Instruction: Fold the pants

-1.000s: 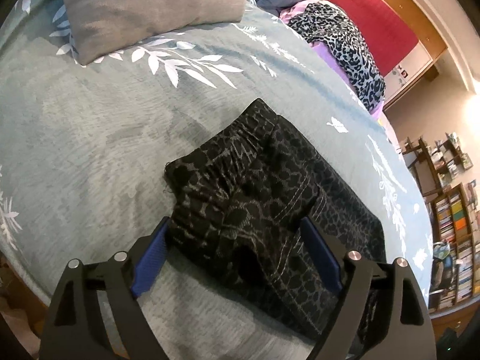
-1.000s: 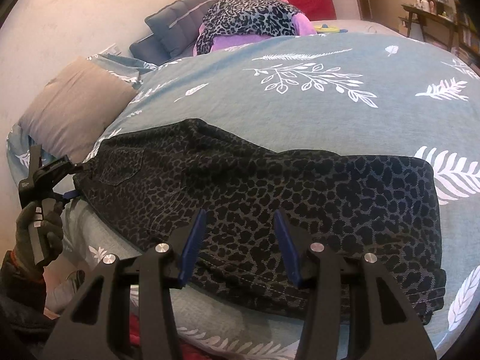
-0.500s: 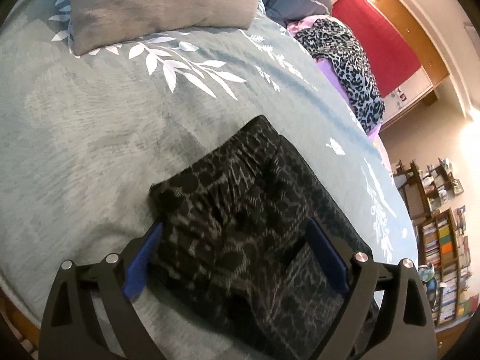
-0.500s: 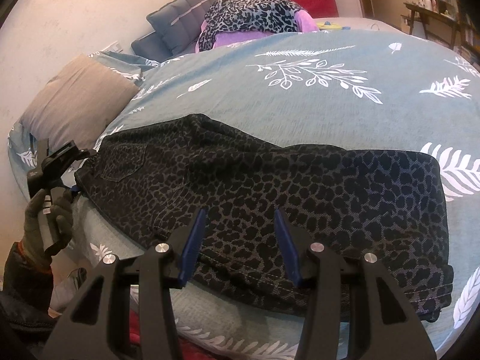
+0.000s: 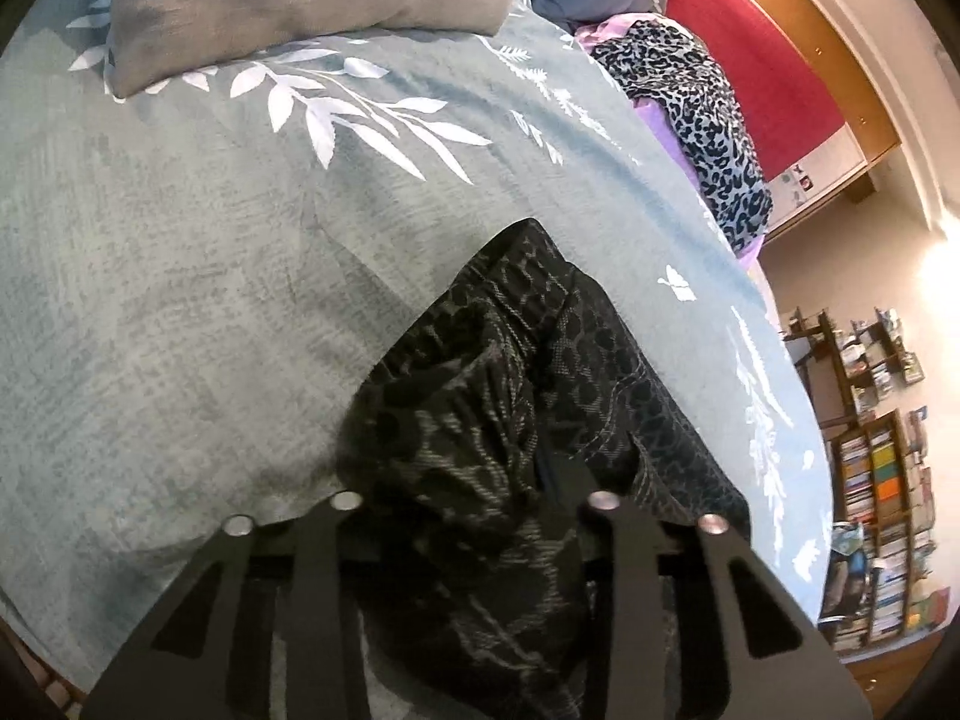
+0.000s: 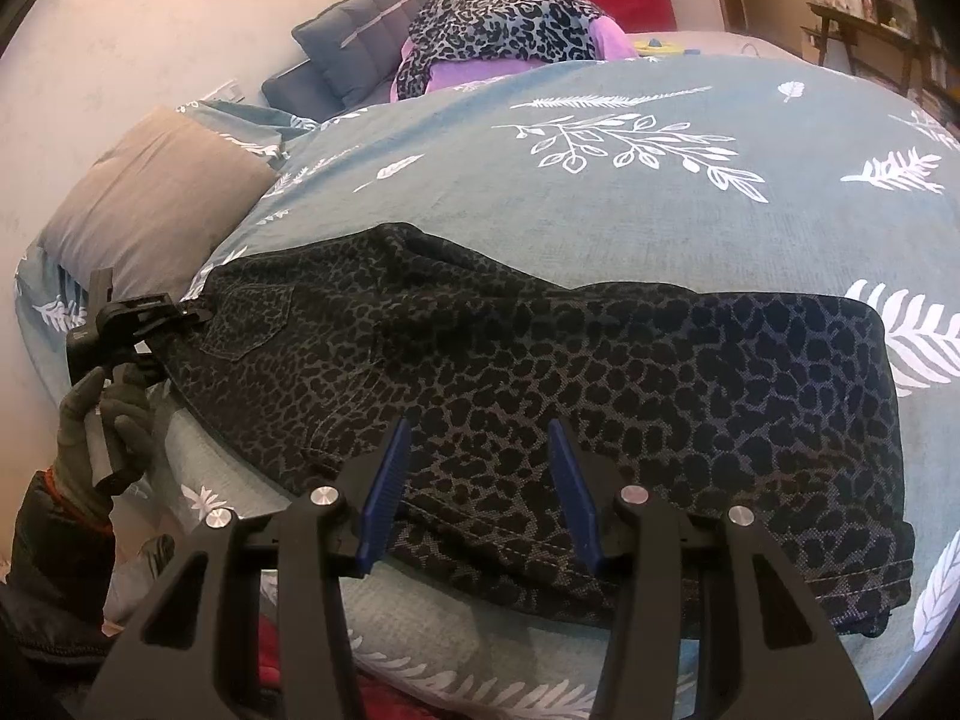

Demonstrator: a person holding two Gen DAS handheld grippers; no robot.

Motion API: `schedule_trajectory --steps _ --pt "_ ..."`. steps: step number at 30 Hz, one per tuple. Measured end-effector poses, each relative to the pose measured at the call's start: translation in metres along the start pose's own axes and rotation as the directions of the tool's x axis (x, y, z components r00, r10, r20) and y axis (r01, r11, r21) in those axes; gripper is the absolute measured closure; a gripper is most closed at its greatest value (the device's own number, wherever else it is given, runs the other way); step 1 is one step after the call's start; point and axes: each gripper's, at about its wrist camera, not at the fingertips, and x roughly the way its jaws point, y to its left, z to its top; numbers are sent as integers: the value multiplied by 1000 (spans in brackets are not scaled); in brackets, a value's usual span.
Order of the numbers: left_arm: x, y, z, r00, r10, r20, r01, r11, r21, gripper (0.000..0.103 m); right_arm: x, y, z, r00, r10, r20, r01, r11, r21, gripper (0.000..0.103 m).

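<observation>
While the pants (image 6: 540,396) lie flat across the teal bedspread (image 6: 660,222), a gloved hand (image 6: 99,426) at their left end works the left gripper (image 5: 474,480), whose jaws have just closed and now pinch the bunched waistband. Left of the pants sits a tan pillow (image 6: 150,198), with a leopard blanket (image 6: 504,30) behind them. Over their near edge hangs the right gripper (image 6: 480,486), jaws apart, holding nothing.

Left gripper (image 5: 474,480): jaws just closed, pinching the pants (image 6: 540,372) at the waist. Right gripper (image 6: 477,492): jaws apart over the pants' near edge.
</observation>
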Motion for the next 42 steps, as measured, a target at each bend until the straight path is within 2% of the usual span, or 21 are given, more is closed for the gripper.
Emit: schedule_trajectory --steps 6,11,17,19,24,29,32,37,40,42 --pt "-24 -21 -1 998 -43 35 42 999 33 77 -4 -2 1 1000 -4 11 4 1000 9 54" --pt "-52 -63 -5 989 -131 67 121 983 140 78 -7 -10 2 1000 -1 18 0 999 42 54" --pt "-80 -126 -28 972 -230 52 204 929 308 78 -14 -21 1 999 -2 41 -1 997 82 54" --pt "-87 -149 -41 966 -255 32 226 903 367 78 -18 -25 1 999 -5 51 0 996 94 54" --pt "-98 -202 -79 956 -292 -26 264 818 512 78 -27 -42 -1 997 -5 79 -7 989 146 54" --pt "-103 -250 -121 947 -314 -70 284 713 641 78 -38 -62 -4 994 -4 109 -19 977 210 54" --pt "-103 -278 -150 940 -321 -114 304 639 707 78 -47 -76 -6 991 -3 134 -31 967 253 54" --pt "-92 -312 -197 929 -318 -190 341 533 774 78 -61 -94 -10 986 -15 168 -34 958 284 54" --pt "-81 -332 -231 925 -305 -228 352 458 816 78 -67 -108 -13 982 -26 185 -35 947 318 54" --pt "-70 -341 -249 919 -288 -269 375 431 821 78 -71 -118 -15 981 -26 195 -43 939 342 54"
